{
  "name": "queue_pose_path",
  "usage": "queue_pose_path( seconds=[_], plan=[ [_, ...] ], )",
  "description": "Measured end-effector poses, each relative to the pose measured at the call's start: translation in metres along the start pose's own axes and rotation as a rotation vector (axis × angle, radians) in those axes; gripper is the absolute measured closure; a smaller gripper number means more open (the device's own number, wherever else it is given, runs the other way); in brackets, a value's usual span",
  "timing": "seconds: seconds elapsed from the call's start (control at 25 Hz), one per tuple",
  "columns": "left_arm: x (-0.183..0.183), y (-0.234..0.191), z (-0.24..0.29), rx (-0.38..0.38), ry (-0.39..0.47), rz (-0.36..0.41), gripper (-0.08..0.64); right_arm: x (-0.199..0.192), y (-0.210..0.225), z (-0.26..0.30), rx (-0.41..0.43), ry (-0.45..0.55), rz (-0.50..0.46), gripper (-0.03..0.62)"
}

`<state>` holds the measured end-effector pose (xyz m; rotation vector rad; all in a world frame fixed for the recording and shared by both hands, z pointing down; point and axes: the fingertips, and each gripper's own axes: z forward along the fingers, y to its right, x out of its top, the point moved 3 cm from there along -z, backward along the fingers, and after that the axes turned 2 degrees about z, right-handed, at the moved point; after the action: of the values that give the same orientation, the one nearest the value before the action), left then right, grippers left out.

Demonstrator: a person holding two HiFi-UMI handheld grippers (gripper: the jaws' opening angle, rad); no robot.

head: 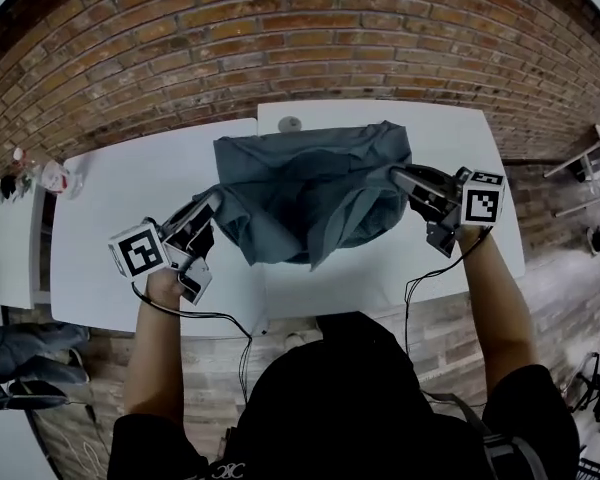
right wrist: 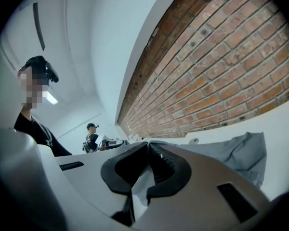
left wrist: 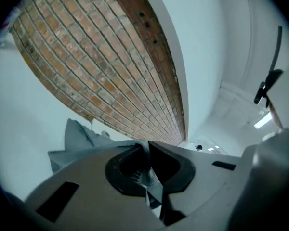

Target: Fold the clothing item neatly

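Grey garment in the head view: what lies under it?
Only the white table shows around the grey garment; the gap between its two tops runs beneath the cloth. Anything lying directly under it is covered.

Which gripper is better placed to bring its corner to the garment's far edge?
Probably right: both are shut on the grey garment, but the right gripper holds it nearer that edge than the left gripper.

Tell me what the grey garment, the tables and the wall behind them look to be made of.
The grey garment looks like thin woven or knit cloth, matte; it drapes and creases in soft folds. The tables are smooth and white, probably laminate or painted board: flat, even, no visible grain. The wall is red-brown brick, rough and matte, with pale mortar lines.
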<state>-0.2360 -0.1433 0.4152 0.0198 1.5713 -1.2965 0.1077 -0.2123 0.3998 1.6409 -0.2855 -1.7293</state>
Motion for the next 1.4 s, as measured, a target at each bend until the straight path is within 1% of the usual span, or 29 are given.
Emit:
queue_pose_path(
  seconds=[0.08,0.12,0.24,0.28,0.32,0.36,0.4,0.44,0.52,0.64,0.72,0.8,0.84,0.88,0.92,0.96,1.08,1.16,1.2,1.24,1.32,1.4],
  plan=[
    [0.03,-0.017,0.011,0.049,0.031,0.027,0.551,0.032,0.027,0.008,-0.03,0.041,-0.011,0.58],
    [0.043,-0.027,0.017,0.076,0.047,0.014,0.551,0.048,0.044,0.011,-0.051,0.059,-0.014,0.58],
    [0.073,-0.067,0.037,0.179,0.085,-0.081,0.551,0.092,0.102,0.019,-0.128,0.099,-0.027,0.58],
    [0.084,-0.084,0.045,0.214,0.087,-0.079,0.551,0.103,0.126,0.021,-0.168,0.112,0.002,0.58],
    [0.095,-0.102,0.054,0.252,0.085,-0.066,0.551,0.111,0.152,0.021,-0.233,0.13,0.071,0.58],
    [0.105,-0.12,0.064,0.296,0.08,-0.053,0.551,0.116,0.18,0.02,-0.313,0.149,0.162,0.58],
    [0.112,-0.138,0.073,0.339,0.073,-0.042,0.551,0.12,0.207,0.021,-0.377,0.164,0.226,0.58],
    [0.117,-0.155,0.082,0.38,0.062,-0.029,0.551,0.125,0.23,0.023,-0.415,0.166,0.242,0.58],
    [0.118,-0.183,0.098,0.45,0.03,0.003,0.551,0.132,0.268,0.03,-0.463,0.145,0.204,0.58],
    [0.111,-0.217,0.119,0.525,-0.043,0.086,0.549,0.129,0.303,0.043,-0.524,0.067,0.126,0.578],
    [0.105,-0.234,0.129,0.565,-0.084,0.139,0.55,0.124,0.315,0.053,-0.53,0.004,0.063,0.578],
    [0.098,-0.245,0.133,0.581,-0.109,0.168,0.546,0.118,0.322,0.058,-0.527,-0.042,0.018,0.572],
    [0.094,-0.247,0.133,0.576,-0.116,0.177,0.502,0.115,0.324,0.058,-0.525,-0.061,0.003,0.531],
    [0.091,-0.248,0.133,0.568,-0.121,0.186,0.397,0.111,0.325,0.058,-0.523,-0.078,-0.008,0.477],
    [0.09,-0.249,0.131,0.562,-0.123,0.195,0.313,0.108,0.326,0.057,-0.524,-0.092,-0.018,0.44],
    [0.089,-0.249,0.127,0.562,-0.122,0.206,0.281,0.106,0.326,0.055,-0.531,-0.1,-0.031,0.411],
    [0.092,-0.248,0.111,0.585,-0.096,0.226,0.263,0.105,0.325,0.036,-0.592,-0.071,-0.071,0.39],
    [0.094,-0.241,0.1,0.586,-0.074,0.226,0.258,0.107,0.32,0.019,-0.635,-0.016,-0.069,0.382],
    [0.094,-0.235,0.095,0.577,-0.065,0.227,0.258,0.107,0.315,0.013,-0.643,0.014,-0.063,0.382],
    [0.093,-0.228,0.09,0.562,-0.057,0.23,0.258,0.105,0.306,0.007,-0.636,0.039,-0.059,0.382],
    [0.083,-0.207,0.082,0.515,-0.054,0.252,0.258,0.093,0.28,0.001,-0.589,0.056,-0.065,0.382],
    [0.062,-0.182,0.075,0.457,-0.093,0.307,0.258,0.067,0.246,0.001,-0.516,0.008,-0.096,0.383]
  ],
)
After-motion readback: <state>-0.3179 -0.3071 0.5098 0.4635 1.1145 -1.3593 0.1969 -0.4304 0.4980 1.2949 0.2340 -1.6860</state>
